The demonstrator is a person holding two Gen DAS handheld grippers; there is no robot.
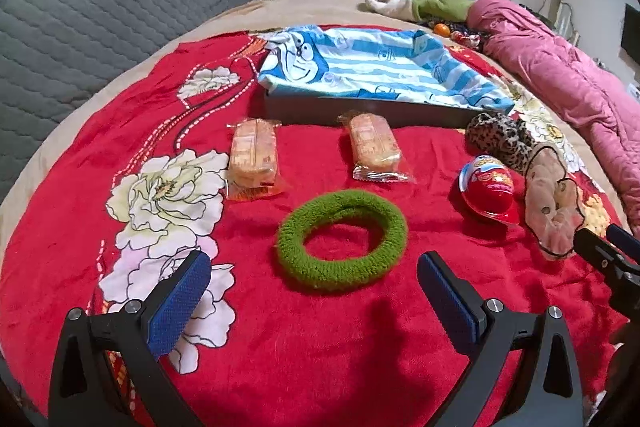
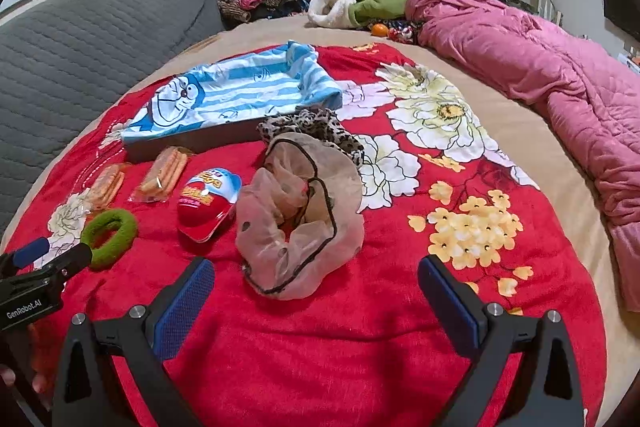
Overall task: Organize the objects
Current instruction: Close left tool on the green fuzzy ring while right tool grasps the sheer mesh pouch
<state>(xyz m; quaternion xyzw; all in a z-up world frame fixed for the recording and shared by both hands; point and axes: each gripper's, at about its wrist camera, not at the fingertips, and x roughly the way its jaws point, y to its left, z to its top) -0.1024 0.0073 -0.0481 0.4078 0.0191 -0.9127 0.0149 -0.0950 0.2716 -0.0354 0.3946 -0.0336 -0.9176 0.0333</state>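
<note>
Both tools are wide open and hold nothing. The left gripper hangs just above the red blanket, with the green hair ring lying right in front of its fingers. The right gripper hangs over the pink frilly hair tie, which lies just ahead of it.

A few things could go wrong from here. The blanket is soft and fuzzy, so if the fingers dip too low they may pinch the blanket along with a hair tie and drag it. That drag could slide the two cookie packs and the red egg toy. The pink tie is thin and floppy, so it may slip out of a loose grab. The spotted hair tie touches the pink one, so both may lift together. The egg toy is round and smooth and could roll away if bumped.

The green ring is thick, fluffy and round, lying flat with a hole in the middle. The pink tie is see-through with dark dots and a black edge. Behind them all sits a dark box lined with a blue striped cartoon cloth. It may be where the things go, but its inside is hard to see.
</note>
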